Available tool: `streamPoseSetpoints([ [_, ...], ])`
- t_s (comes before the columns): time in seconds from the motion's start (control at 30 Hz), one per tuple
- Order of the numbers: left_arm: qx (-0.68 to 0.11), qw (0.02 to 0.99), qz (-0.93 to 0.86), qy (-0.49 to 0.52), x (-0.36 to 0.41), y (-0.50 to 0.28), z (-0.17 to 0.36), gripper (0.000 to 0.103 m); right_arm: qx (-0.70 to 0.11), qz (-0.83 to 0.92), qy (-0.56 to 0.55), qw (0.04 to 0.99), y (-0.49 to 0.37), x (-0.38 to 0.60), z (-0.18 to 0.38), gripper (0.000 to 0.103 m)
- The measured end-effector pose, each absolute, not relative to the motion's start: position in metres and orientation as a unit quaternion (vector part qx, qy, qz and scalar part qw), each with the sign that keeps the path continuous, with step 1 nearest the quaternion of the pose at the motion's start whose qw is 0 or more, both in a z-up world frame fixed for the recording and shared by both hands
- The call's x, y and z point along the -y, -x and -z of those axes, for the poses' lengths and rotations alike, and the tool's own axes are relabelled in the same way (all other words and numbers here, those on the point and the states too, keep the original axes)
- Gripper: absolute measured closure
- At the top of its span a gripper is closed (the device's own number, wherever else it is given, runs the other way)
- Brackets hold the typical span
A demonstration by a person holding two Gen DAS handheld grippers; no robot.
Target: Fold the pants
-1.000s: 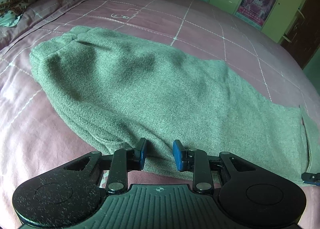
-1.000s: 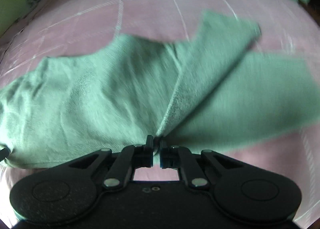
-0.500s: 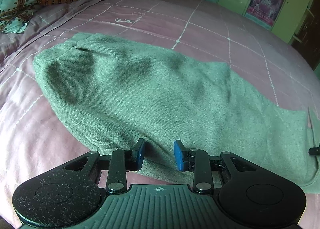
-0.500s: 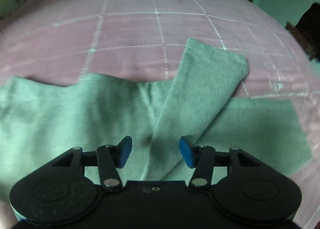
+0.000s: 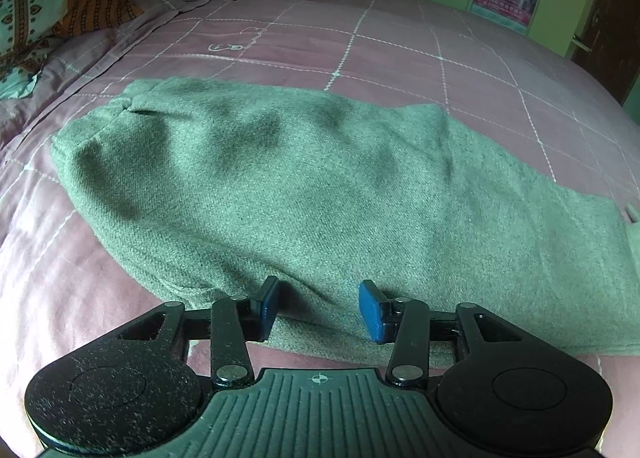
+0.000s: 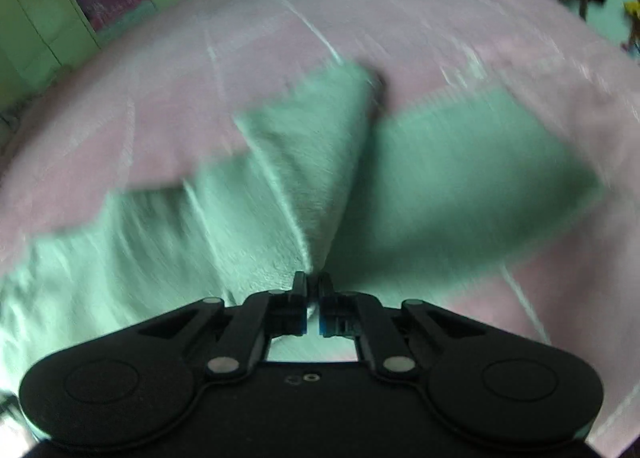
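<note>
The right gripper [image 6: 313, 300] has its 2 jaws drawn almost together on a raised ridge of the green pants [image 6: 304, 194], with the cloth rising to a peak at the tips and falling away on both sides. The left gripper [image 5: 318, 308] stands with its jaws wide apart, holding nothing, poised over the near edge of the pants [image 5: 280, 194] at the upper, waistband half. The garment lies spread across the pink quilted bedspread [image 5: 400, 42], waistband toward the patterned pillow [image 5: 36, 6], and 2 leg panels fan outward in the right wrist view. Judgement: the pinch takes only a thin crest of fabric, so a quick pull may slip the cloth out, or may lift 1 layer and leave the layer beneath behind, giving a crooked fold. With the left jaws not closed on anything, the waistband half is unanchored and may drag along the bedspread and bunch. Limits of inspection: the right wrist view is heavily blurred, so the leg hems and the number of layers in the pinch cannot be determined. The far leg ends are cut off at the right edge of the left wrist view, and a small pale item there cannot be identified. Neither gripper appears in the other's view.
</note>
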State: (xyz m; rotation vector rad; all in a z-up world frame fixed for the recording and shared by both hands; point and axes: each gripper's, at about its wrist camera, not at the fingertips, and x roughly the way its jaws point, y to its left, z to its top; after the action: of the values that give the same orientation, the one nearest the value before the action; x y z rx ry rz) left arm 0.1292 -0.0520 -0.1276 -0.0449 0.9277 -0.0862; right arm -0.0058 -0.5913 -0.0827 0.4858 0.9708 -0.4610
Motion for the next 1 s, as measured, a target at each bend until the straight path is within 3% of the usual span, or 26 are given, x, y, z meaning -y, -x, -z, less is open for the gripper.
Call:
streamPoseSetpoints([
  [0.1, -0.448, 0.893, 0.041, 0.015, 0.054, -0.129, 0.127, 0.056, -0.46, 0.212, -0.204, 0.838, 0.007, 0.586, 0.088, 0.095],
  [0.13, -0.449, 0.892, 0.041, 0.015, 0.054, -0.13, 0.127, 0.056, -0.459, 0.215, -0.196, 0.84, 0.003, 0.584, 0.084, 0.086],
  [0.3, -0.451, 0.892, 0.038, 0.018, 0.056, -0.13, 0.128, 0.053, -0.438, 0.227, -0.136, 0.859, -0.017, 0.585, 0.062, 0.069],
  [0.47, -0.451, 0.892, 0.038, 0.009, 0.06, -0.13, 0.129, 0.048, -0.448, 0.239, -0.076, 0.858, -0.055, 0.592, 0.072, 0.071],
  [0.6, -0.452, 0.891, 0.039, 0.009, 0.06, -0.13, 0.128, 0.048, -0.405, 0.259, -0.139, 0.866, -0.059, 0.62, 0.06, 0.098],
  [0.7, -0.453, 0.891, 0.043, 0.003, 0.062, -0.131, 0.129, 0.047, -0.367, 0.277, -0.207, 0.863, -0.029, 0.65, 0.048, 0.099],
  [0.9, -0.449, 0.892, 0.045, -0.015, 0.065, -0.129, 0.13, 0.046, -0.383, 0.287, -0.32, 0.817, 0.04, 0.685, 0.085, 0.098],
  [0.97, -0.449, 0.892, 0.044, -0.015, 0.066, -0.129, 0.129, 0.046, -0.377, 0.276, -0.326, 0.822, 0.046, 0.688, 0.091, 0.095],
  [1.0, -0.449, 0.892, 0.043, -0.015, 0.066, -0.129, 0.129, 0.046, -0.37, 0.277, -0.33, 0.823, 0.047, 0.691, 0.089, 0.089],
])
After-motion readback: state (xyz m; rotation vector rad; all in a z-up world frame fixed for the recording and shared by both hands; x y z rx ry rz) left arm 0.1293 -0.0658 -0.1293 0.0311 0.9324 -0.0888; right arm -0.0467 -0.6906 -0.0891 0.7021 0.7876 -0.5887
